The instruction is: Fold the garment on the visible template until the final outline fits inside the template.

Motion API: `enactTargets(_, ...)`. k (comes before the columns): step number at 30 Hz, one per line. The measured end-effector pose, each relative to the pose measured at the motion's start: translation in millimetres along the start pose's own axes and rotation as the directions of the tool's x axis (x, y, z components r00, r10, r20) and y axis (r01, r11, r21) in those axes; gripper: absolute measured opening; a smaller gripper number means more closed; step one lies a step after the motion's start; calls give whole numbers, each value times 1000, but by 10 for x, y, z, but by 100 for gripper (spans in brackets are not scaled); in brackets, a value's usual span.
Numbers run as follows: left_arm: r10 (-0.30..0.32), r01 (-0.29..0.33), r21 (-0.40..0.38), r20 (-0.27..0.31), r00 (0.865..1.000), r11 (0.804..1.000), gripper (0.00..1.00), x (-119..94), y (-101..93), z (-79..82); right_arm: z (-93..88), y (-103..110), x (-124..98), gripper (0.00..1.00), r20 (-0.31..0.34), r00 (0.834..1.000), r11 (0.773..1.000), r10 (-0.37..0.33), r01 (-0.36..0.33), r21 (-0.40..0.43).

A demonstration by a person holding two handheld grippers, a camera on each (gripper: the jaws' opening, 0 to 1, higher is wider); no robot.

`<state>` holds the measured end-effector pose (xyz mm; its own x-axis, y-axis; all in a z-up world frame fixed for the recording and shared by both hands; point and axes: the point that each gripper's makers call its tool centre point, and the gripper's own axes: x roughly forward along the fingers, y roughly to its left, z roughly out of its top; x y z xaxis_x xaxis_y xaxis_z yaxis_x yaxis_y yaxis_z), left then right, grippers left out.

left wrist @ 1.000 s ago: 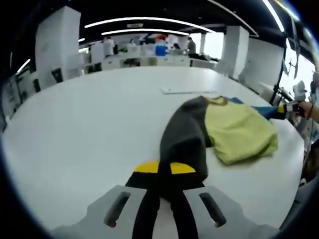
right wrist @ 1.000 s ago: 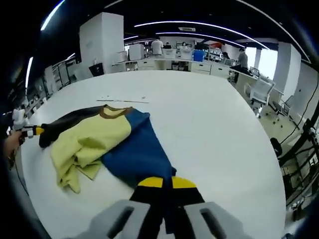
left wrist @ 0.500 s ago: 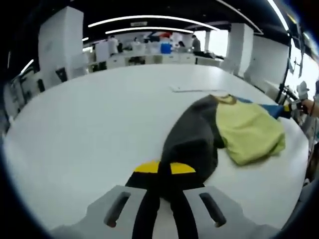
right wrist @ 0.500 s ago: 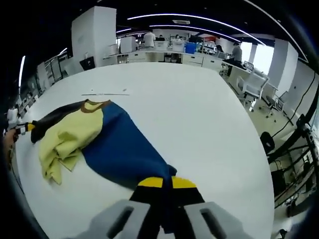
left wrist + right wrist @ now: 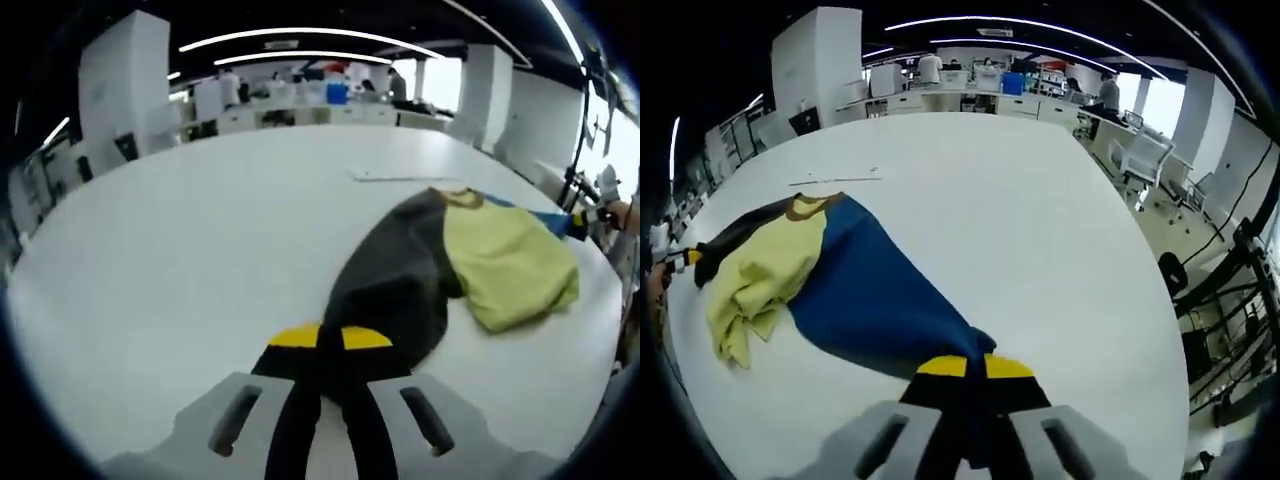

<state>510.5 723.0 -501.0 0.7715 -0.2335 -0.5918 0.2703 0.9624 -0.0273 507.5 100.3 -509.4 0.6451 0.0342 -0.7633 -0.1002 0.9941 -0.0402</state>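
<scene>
A garment lies on the white table (image 5: 180, 240), with a yellow-green body (image 5: 505, 262), a dark grey sleeve (image 5: 395, 290) and a blue sleeve (image 5: 875, 300). My left gripper (image 5: 332, 345) is shut on the end of the grey sleeve. My right gripper (image 5: 973, 372) is shut on the end of the blue sleeve. The brown collar (image 5: 805, 207) points toward the far side. The yellow-green body (image 5: 750, 280) is bunched up between the two stretched sleeves. In the left gripper view the other gripper (image 5: 590, 215) shows at the right edge.
A thin pale line (image 5: 395, 178) marks the table beyond the collar, also seen as a line (image 5: 835, 180) in the right gripper view. Office chairs (image 5: 1145, 165) stand past the table's right edge. Desks and people are far behind.
Both grippers have pulled apart, so the grey and blue sleeves stretch out longer and flatter. The yellow-green body has drawn farther from each camera.
</scene>
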Motion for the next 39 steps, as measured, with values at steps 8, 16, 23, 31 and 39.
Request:
enactTargets(8,26,-26,4,-25,999,1000,2,45,97,-50,-9,-23,21,0,-3,1000,1000,-3,3,11)
enactTargets(16,33,-32,4,-18,999,999,10,9,95,-47,-6,-9,-3,3,13,1000,998,-8,7,67)
enactTargets(23,26,-26,-20,7,1000,999,29,-45,71,4,67,-18,-40,30,44,999,997,-20,17,78)
enactTargets(31,2,-1,-17,54,999,1000,50,-151,-43,104,191,102,-144,62,101,995,997,20,-27,72)
enactTargets(39,-64,64,7,101,993,998,66,-267,-343,229,295,418,-345,84,159,981,992,116,-122,30)
